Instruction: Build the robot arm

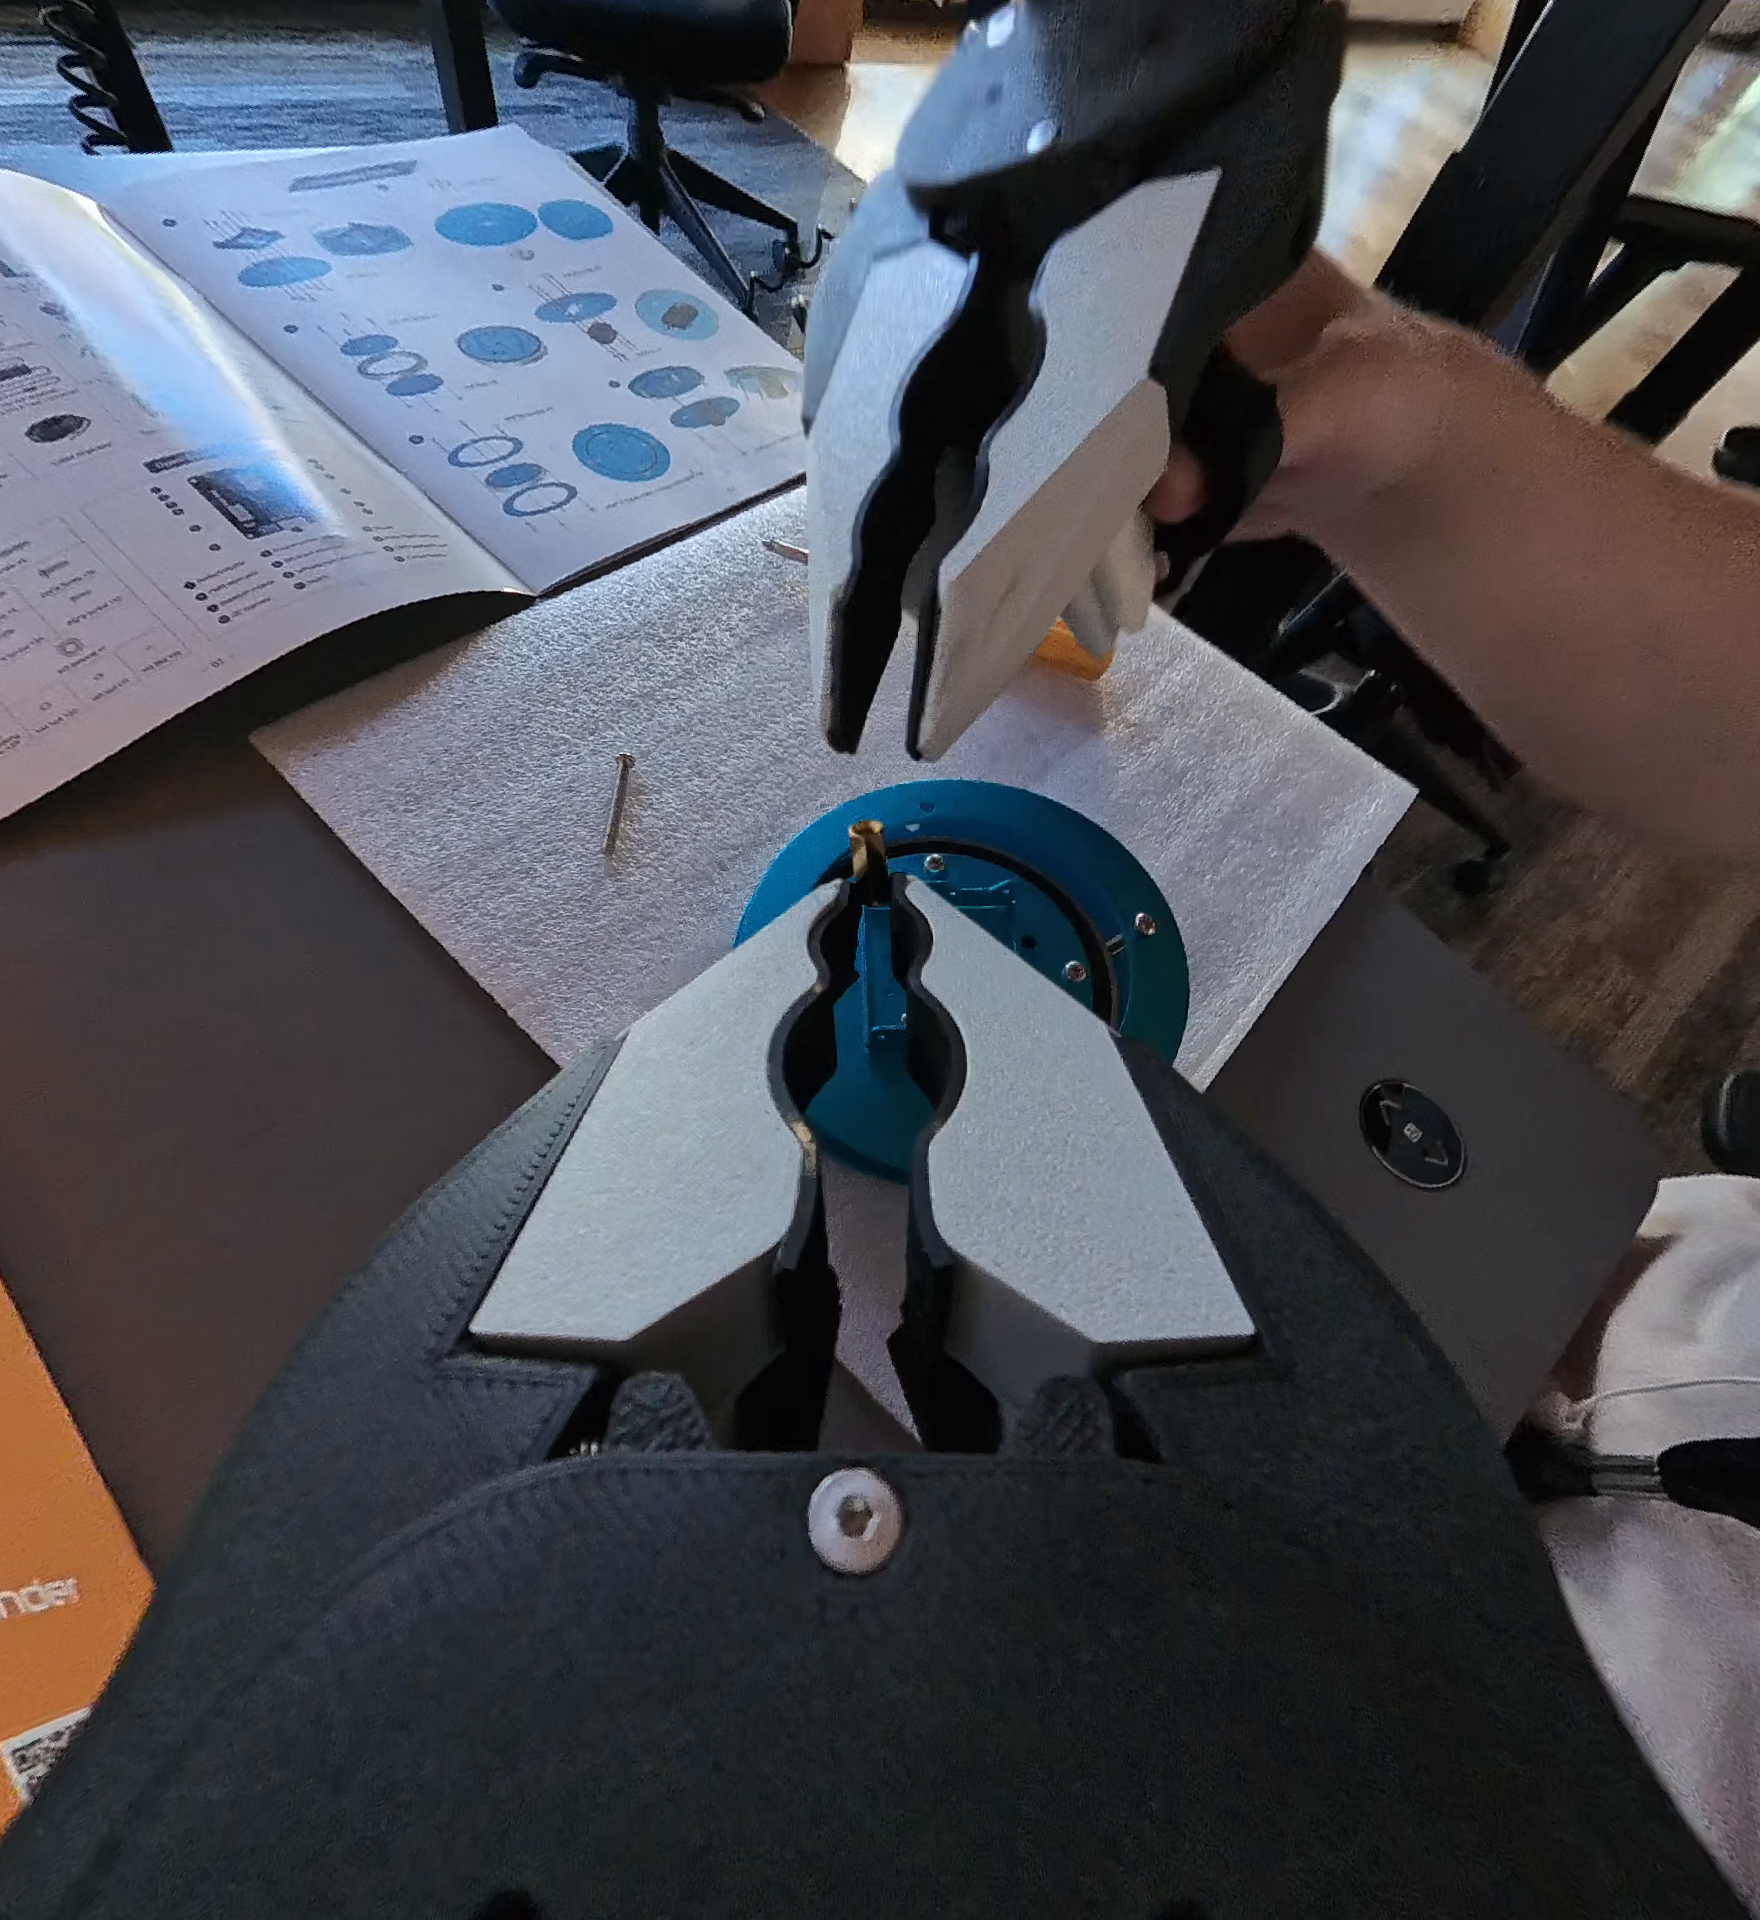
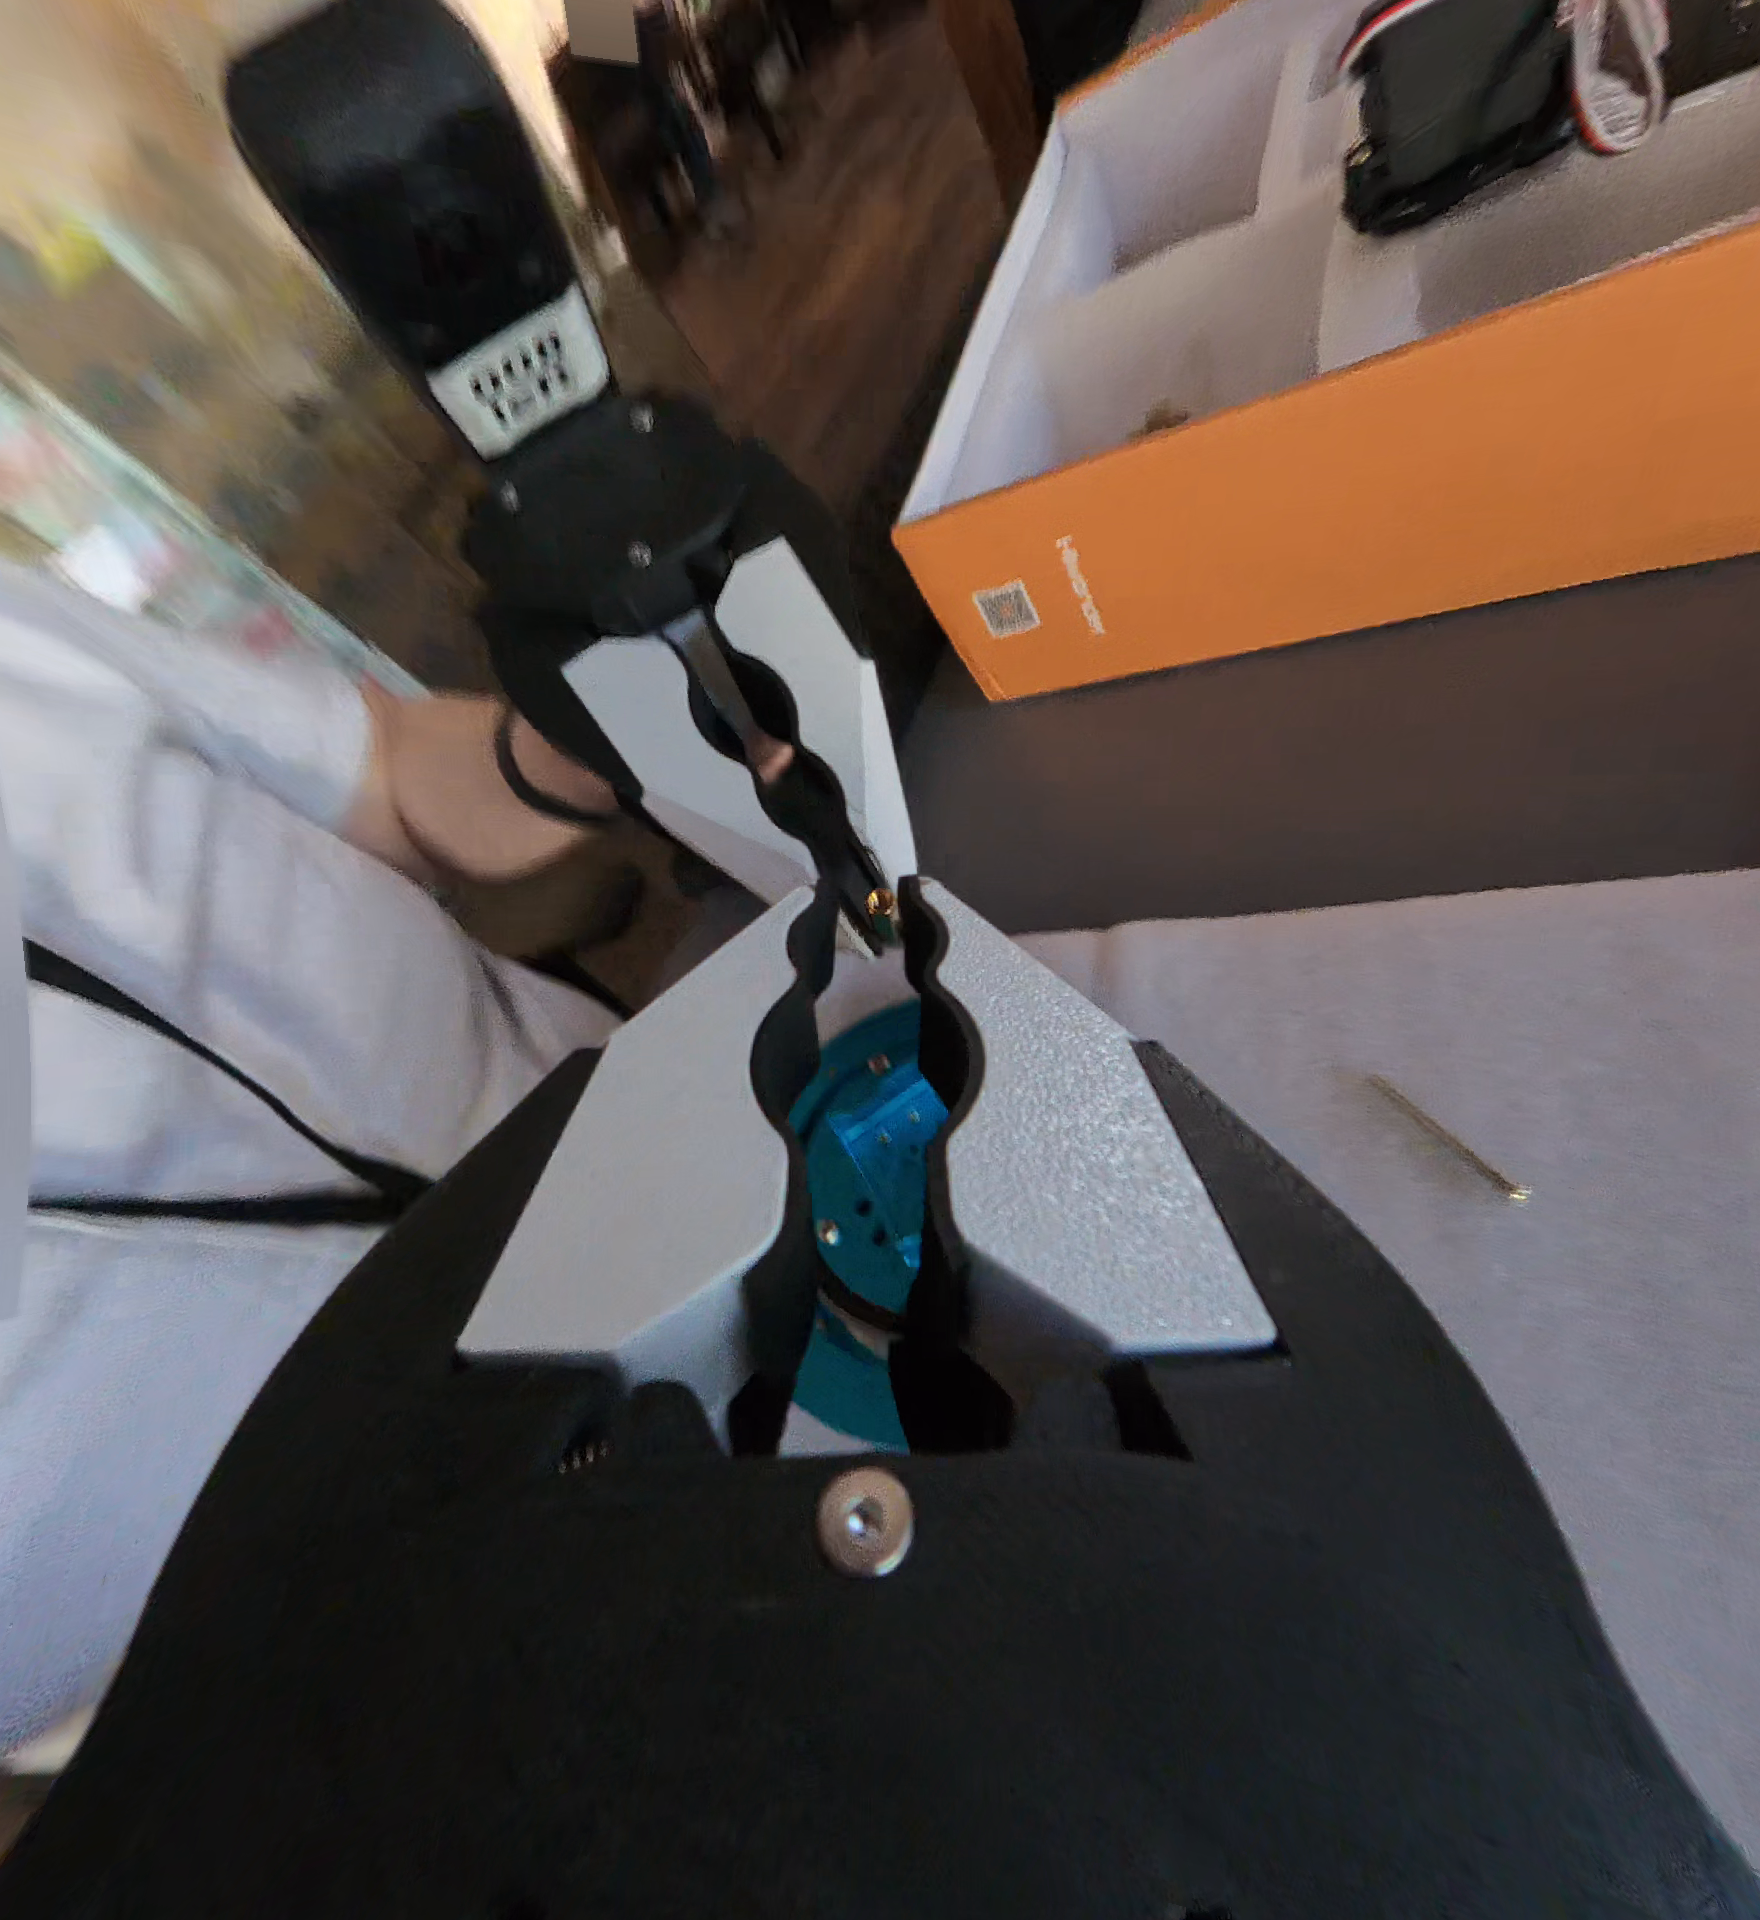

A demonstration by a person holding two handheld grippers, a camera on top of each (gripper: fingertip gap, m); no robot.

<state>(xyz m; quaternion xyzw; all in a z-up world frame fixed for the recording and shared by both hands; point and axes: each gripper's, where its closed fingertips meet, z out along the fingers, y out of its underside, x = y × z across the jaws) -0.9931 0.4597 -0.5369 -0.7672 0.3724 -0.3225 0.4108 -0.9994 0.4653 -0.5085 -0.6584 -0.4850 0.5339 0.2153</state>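
Observation:
My left gripper (image 1: 871, 885) is shut on a small brass standoff (image 1: 865, 844), held upright just above a blue round metal disc (image 1: 1146, 883). The disc lies on a white foam sheet (image 1: 502, 686) and carries a blue bracket (image 1: 881, 987) and small screws. My right gripper (image 1: 881, 740) hangs tips down just behind the standoff, its jaws a narrow gap apart with nothing between them. In the right wrist view its tips (image 2: 863, 902) frame the standoff (image 2: 881, 902), the left gripper's fingers (image 2: 751, 717), and the disc (image 2: 865, 1174) below.
An open manual (image 1: 315, 395) lies at the back left. A long screw (image 1: 618, 802) lies on the foam, as does another (image 1: 784, 549) farther back. An orange box (image 2: 1375, 499) with white compartments stands nearby. A round black control (image 1: 1411, 1143) sits in the dark table. A person's arm (image 1: 1582, 603) reaches in from the right. The grippers are tip to tip, or close to it.

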